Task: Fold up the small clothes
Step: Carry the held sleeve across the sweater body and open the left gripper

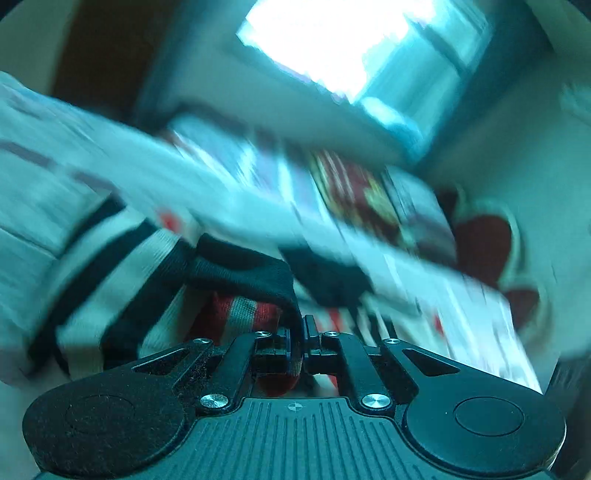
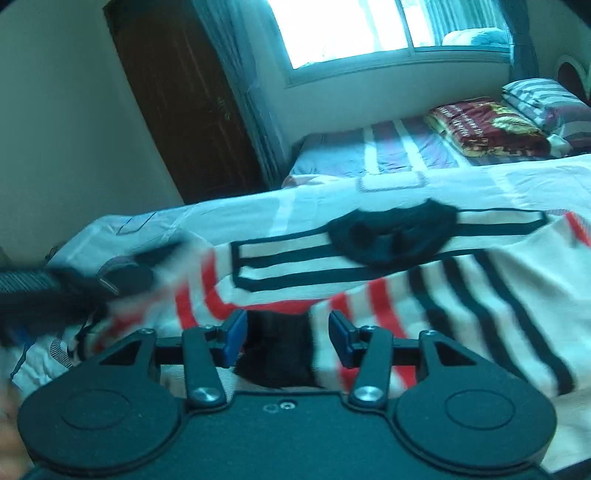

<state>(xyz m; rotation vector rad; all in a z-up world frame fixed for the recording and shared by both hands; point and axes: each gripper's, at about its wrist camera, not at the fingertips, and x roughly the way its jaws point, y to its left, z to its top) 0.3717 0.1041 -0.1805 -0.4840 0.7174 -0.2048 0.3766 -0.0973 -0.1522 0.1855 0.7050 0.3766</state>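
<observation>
I'm in a home bedroom: a bed [image 2: 369, 192] with striped sheets, pillows [image 2: 546, 99], a folded blanket [image 2: 487, 125], a curtained window [image 2: 343, 29] and a wooden wardrobe [image 2: 184, 92].

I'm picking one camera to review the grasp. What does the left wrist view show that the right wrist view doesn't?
Left wrist only: the left gripper shut on the garment's dark edge; the rest is blurred.
Right wrist only: the right gripper, jaws apart with dark fabric between them; the black collar; a brown door; striped pillows.
Both: the striped garment, the window, the folded red blanket.
</observation>
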